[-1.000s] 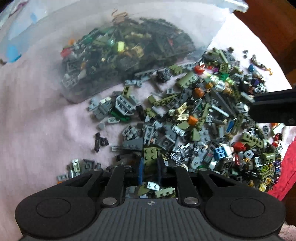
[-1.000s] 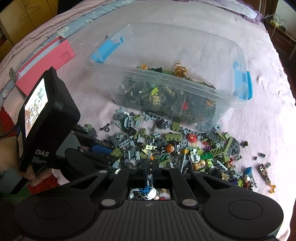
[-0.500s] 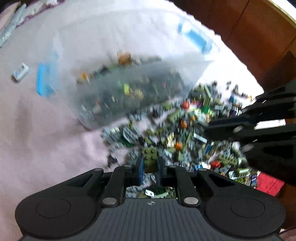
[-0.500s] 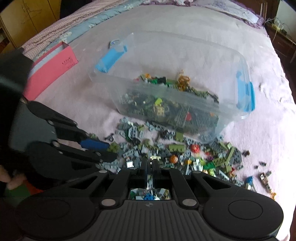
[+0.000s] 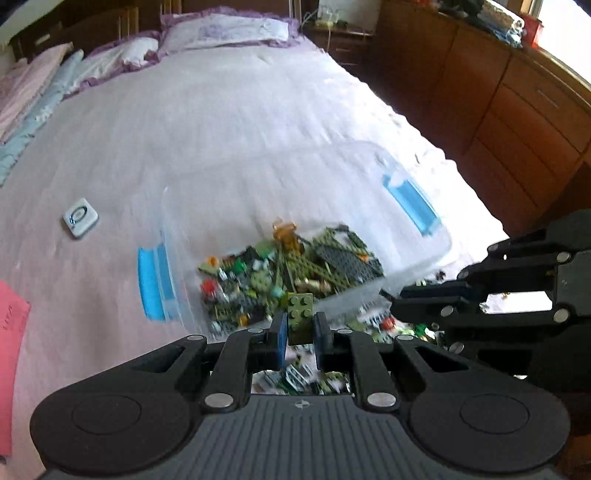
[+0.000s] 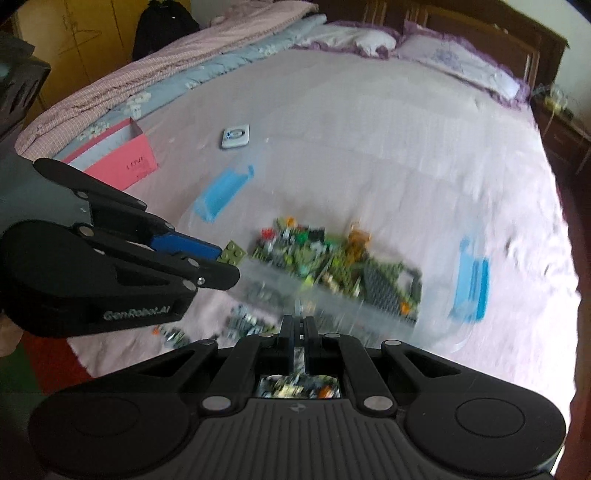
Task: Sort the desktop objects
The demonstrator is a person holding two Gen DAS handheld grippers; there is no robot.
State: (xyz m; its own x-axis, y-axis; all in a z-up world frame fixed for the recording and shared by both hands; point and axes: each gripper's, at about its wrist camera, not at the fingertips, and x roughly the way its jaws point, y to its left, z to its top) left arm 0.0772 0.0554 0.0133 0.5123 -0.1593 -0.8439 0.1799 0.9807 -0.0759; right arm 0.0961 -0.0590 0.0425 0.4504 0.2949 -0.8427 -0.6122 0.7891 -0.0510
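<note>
Closest in the left wrist view, the left gripper [image 5: 300,328] pinches an olive-green toy brick [image 5: 301,314] between its blue-faced pads, the brick standing up out of the jaws with its studs showing; the right wrist view shows the same brick [image 6: 232,252] poking from the tip. The right gripper [image 6: 299,332] has its jaws pressed together, and whether some small piece is caught between them cannot be told through the blur. Just beyond both tips lies a loose pile of toy bricks [image 6: 243,321] on the sheet, and right behind it sits the clear plastic bin [image 5: 417,254] with blue latch handles [image 5: 151,284], already holding a layer of mixed green, grey and black pieces [image 5: 291,269]. The step in hand looks like carrying a picked brick from the pile to the bin. The next move probably calls for bringing the left tip over the near wall and above the open bin, then spreading the jaws so the brick drops inside rather than on the rim. The surface is a bed covered with a pale pink sheet [image 5: 221,122]. A small white device [image 5: 79,218] lies well apart from the bin, a pink cardboard box [image 6: 122,158] lies nearer the edge, and pillows [image 5: 229,31], folded quilts [image 6: 184,62] and wooden cabinets [image 5: 498,96] stand beyond.
</note>
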